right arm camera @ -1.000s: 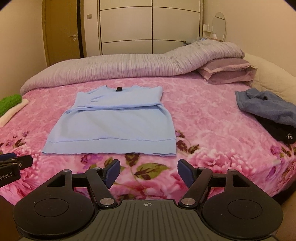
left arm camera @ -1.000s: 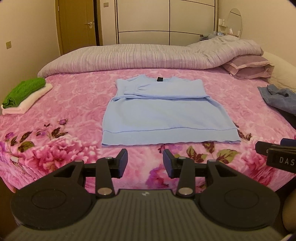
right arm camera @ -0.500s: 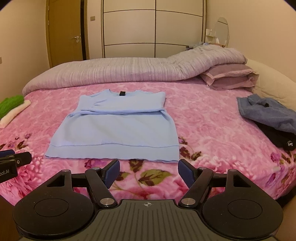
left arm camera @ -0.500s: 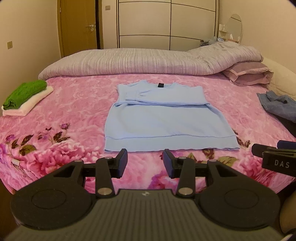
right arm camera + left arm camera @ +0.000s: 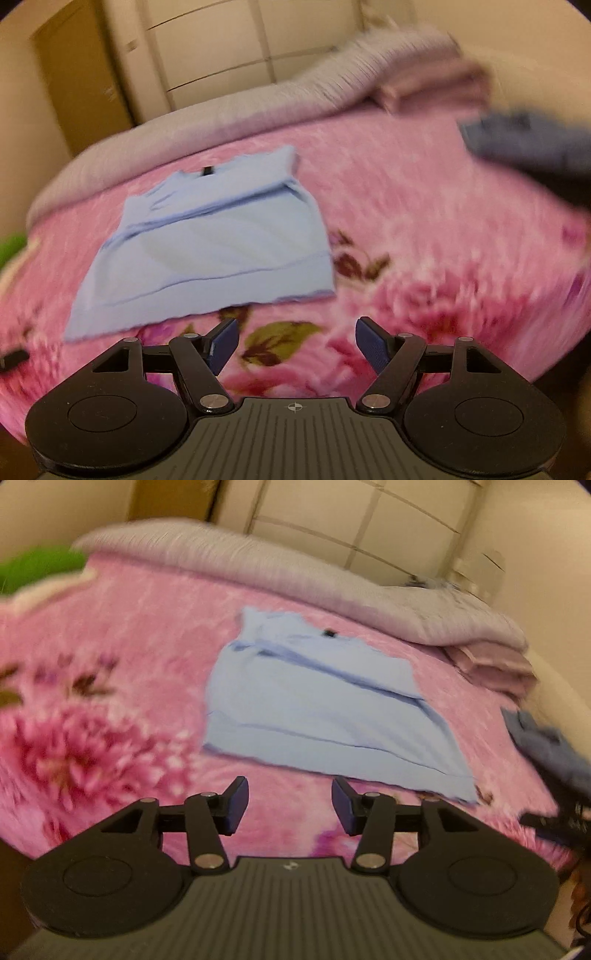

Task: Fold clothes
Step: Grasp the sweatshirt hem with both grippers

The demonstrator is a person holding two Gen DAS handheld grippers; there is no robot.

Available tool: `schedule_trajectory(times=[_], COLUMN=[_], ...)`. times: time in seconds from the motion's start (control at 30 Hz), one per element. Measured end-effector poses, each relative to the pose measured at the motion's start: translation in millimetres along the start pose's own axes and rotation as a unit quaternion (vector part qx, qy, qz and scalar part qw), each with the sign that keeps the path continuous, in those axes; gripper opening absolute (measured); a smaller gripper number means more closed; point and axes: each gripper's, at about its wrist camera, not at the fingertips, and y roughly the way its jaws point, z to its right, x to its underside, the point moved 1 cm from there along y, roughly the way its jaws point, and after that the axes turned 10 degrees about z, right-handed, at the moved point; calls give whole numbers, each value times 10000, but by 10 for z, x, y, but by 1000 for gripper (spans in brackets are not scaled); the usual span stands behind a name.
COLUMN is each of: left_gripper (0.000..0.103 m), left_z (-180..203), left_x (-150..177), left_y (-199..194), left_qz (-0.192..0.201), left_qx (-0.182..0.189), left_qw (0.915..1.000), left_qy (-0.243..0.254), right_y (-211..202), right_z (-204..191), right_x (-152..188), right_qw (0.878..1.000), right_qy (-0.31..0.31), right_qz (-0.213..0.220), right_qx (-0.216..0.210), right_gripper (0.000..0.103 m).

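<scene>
A pink floral bed (image 5: 122, 646) holds a light-blue shirt (image 5: 317, 701) lying flat, its sleeves tucked in (partly folded, I'd judge) — further folds remain. Left gripper (image 5: 290, 805) and right gripper (image 5: 297, 345) hover spread, holding nothing.

No text legible; both views motion-blurred. Small dark tag (image 5: 328, 632) at far neckline of light blue shirt (image 5: 325, 705): nothing readable on it. Right gripper (image 5: 565, 821) at right edge of left view: pale marks on its body, smeared, unreadable.
</scene>
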Motion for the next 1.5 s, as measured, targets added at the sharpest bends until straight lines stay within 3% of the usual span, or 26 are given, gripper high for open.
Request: schedule_trajectory(times=[0.27,0.4,0.67,0.87,0.93,1.1,1.27,1.5], left_gripper=[44,43,43,43,41,40,39,34], left_z=[-664,-858,-1105,-1173,-1207,-1241,-1235,-1079], left_x=[-211,-316,-354,-403,-420,-407,-430,-485], left_y=[719,1087,1688,1910,1953,1949,2042,2187], left_qz=[-213,-351,-727,-830,-867,-933,-999,-1084], left_qx=[82,214,681,1050,1147,1384,1440,1384], left_qw=[9967,9940,9829,9741,9700,9664,9624,9662], left_qy=[-782,-1010,-1551,-1821,-1959,-1956,-2077,-1886], right_y=[452,755,1373,1687,1783,1898,1939,2050], right_z=[633,789,998,1045,1070,1157,1199,1092], right_x=[-80,-203,-375,-501,-523,-493,-469,-484], right_qw=[9960,9878,9733,9634,9583,9422,9363,9330], right_qy=[686,1147,1707,1734,1810,2053,2113,2100], right_qz=[-218,-416,-887,-1104,-1168,-1319,-1349,-1444], right_qx=[-521,-966,-1254,-1721,-1877,-2296,-2459,-2540], right_gripper=[73,73,72,66,57,48,36,32])
